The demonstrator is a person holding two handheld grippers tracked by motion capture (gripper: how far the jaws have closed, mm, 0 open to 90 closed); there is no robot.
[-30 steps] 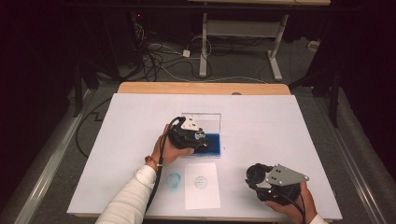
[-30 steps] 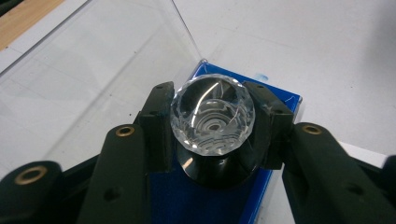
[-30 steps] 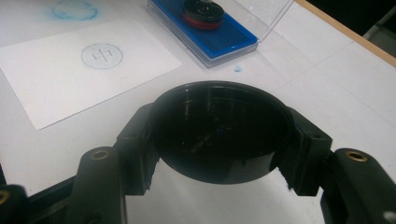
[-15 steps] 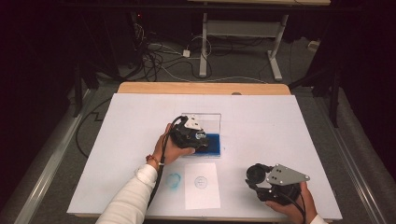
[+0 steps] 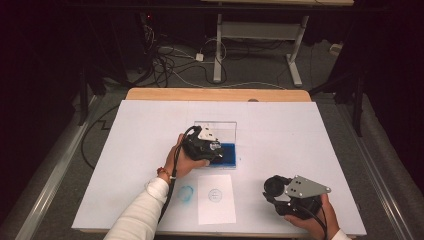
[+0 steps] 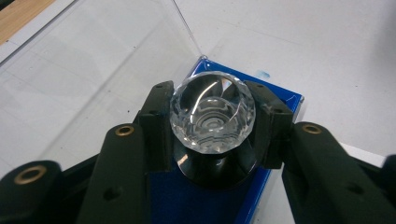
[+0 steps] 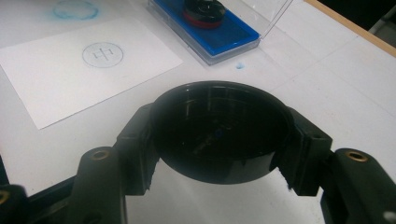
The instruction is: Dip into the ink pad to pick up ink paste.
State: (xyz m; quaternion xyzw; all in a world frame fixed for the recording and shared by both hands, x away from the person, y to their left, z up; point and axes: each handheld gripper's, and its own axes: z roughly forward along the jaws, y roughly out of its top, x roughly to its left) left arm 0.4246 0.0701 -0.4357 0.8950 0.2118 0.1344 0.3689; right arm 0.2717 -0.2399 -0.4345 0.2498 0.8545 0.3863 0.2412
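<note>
Cap [image 7: 218, 133]: I have my right gripper [image 7: 219, 140] pinching the black round cap between both jaws, low over the table [image 5: 310, 135]. The grip sits on a smooth curved rim; I judge a slight tilt could let it roll out.
Paper [image 7: 88, 65]: it lies beyond my right jaws and to their left, carrying one round blue print. If I swing the cap forward carelessly, I might scuff the sheet out of place.
Stamp [image 6: 212, 114]: my left gripper [image 6: 212, 116] clamps its faceted clear knob, jaws closed on either side, with the black base just below them on the ink pad [image 6: 280, 100].
Slip risk: the knob is glassy and rounded, so I expect a tilted lift could twist it loose.
Pad: blue tray directly under my left jaws. A sticky face might drag it up with the stamp.
Lid [image 6: 93, 70]: the clear lid stands open just beyond my left jaws. Pushing forward could knock it.
Smears [image 5: 186, 192]: blue blots already mark the table; I think an inked face swung low would add more.
</note>
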